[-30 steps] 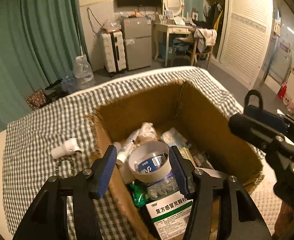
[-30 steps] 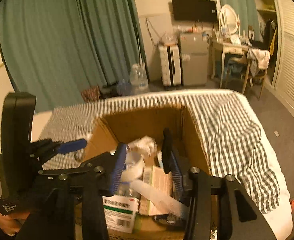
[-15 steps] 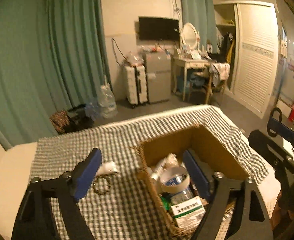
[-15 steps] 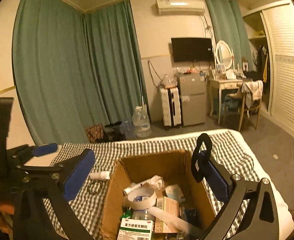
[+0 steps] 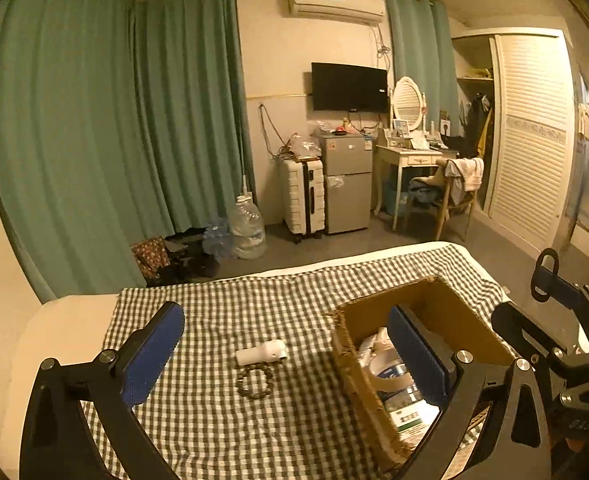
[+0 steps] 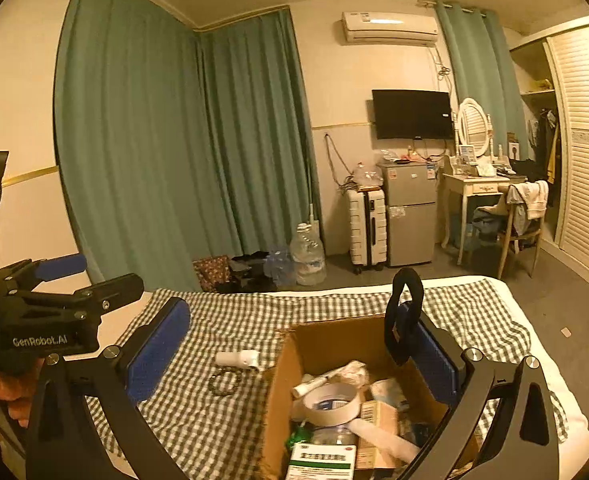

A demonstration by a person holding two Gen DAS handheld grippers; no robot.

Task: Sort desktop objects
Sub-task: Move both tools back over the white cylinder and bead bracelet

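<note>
An open cardboard box (image 5: 442,300) (image 6: 334,330) stands on the checked cloth (image 5: 230,300). It holds a tape roll (image 6: 330,400), a green-and-white medicine carton (image 6: 320,460) and several other small items. A white cylinder (image 5: 260,353) (image 6: 236,359) and a bead bracelet (image 5: 254,381) (image 6: 225,382) lie on the cloth left of the box. My left gripper (image 5: 286,354) is wide open and empty, held high above the cloth. My right gripper (image 6: 294,350) is wide open and empty above the box, with a black loop on its right finger (image 6: 404,312).
The cloth covers a white bed (image 5: 54,332). Beyond it stand green curtains (image 5: 114,140), water jugs (image 5: 246,228), a white suitcase (image 5: 304,196), a small fridge (image 5: 346,184), a dressing table (image 5: 410,156) with chair, and a louvred wardrobe (image 5: 530,140).
Both grippers have lifted up and back from the box and opened wide. The tape roll that sat between my left fingers now lies in the box.
</note>
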